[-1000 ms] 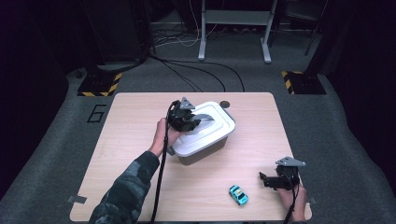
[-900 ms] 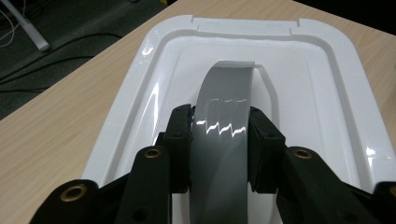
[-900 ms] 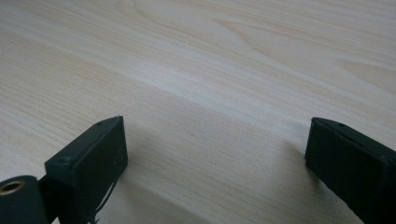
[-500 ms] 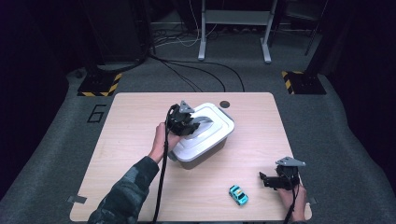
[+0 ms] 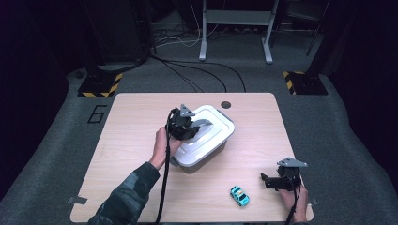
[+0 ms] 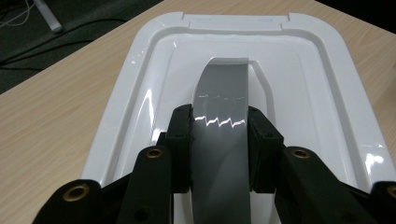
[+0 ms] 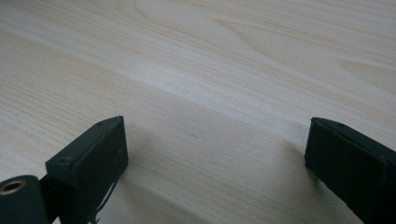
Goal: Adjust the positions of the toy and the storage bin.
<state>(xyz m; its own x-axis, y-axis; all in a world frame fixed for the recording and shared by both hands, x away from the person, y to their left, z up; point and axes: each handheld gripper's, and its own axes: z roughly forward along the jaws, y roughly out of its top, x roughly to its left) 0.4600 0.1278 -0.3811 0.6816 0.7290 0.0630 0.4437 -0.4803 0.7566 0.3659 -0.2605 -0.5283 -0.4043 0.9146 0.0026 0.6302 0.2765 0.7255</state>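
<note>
Grey handle (image 6: 219, 135) sits clamped in our left gripper (image 6: 219, 149), the white lid (image 5: 206, 133) not yet off, while our right gripper (image 7: 215, 154) gapes wide, empty

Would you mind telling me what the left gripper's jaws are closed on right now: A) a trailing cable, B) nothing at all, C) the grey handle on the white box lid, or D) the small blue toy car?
C: in the left gripper view, the left gripper has one black jaw pressed against each side of the grey handle on the white box lid.
</note>
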